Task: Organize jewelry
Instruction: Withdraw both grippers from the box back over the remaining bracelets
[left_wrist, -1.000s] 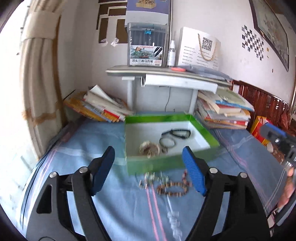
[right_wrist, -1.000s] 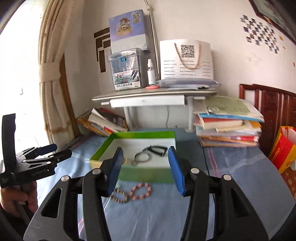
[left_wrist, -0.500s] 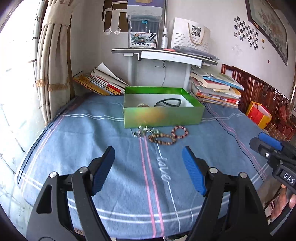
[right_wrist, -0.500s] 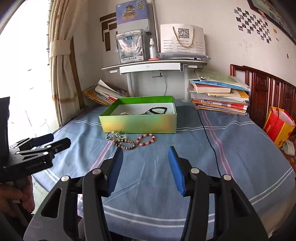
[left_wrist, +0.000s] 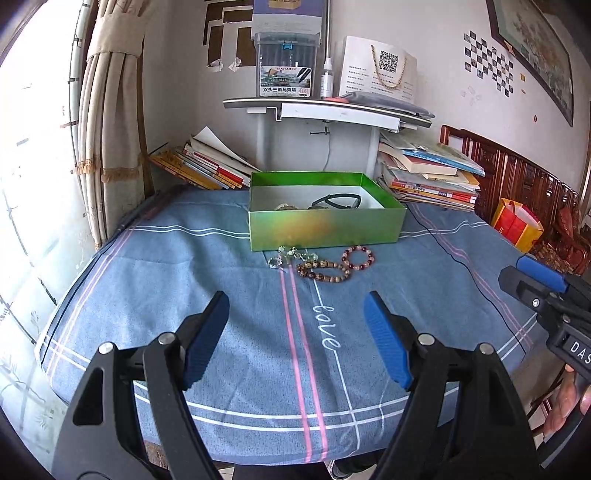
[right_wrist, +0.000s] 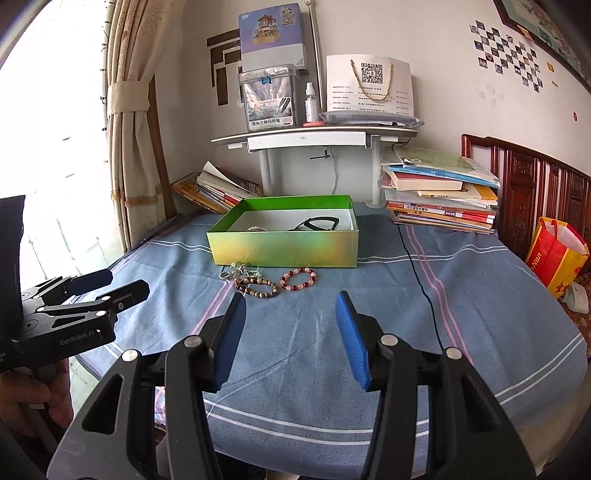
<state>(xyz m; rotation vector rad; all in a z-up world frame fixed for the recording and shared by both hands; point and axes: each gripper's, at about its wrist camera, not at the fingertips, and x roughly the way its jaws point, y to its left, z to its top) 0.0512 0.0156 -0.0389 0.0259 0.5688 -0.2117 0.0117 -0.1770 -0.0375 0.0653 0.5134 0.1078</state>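
An open green box (left_wrist: 325, 227) (right_wrist: 284, 249) stands on the blue cloth, with a black bracelet (left_wrist: 338, 201) (right_wrist: 317, 224) and a pale piece inside. In front of it lie a red bead bracelet (left_wrist: 359, 257) (right_wrist: 298, 278), a brown bead bracelet (left_wrist: 323, 271) (right_wrist: 256, 287) and a silvery chain piece (left_wrist: 290, 255) (right_wrist: 238, 270). My left gripper (left_wrist: 295, 325) (right_wrist: 110, 284) hangs open over the near cloth, well short of the jewelry. My right gripper (right_wrist: 290, 326) (left_wrist: 532, 273) is open too, at the right, with nothing between its fingers.
Book stacks (left_wrist: 428, 173) (left_wrist: 203, 162) flank a small white desk (left_wrist: 325, 110) behind the box. A black cable (right_wrist: 421, 280) runs down the cloth at the right. A curtain (left_wrist: 107, 122) hangs left; a red-yellow bag (right_wrist: 554, 254) and wooden headboard (right_wrist: 535, 177) stand right.
Both grippers pulled back from the box and sank, so the box and bracelets now sit farther away. In the last half second nothing has shifted. The jaws kept their width.
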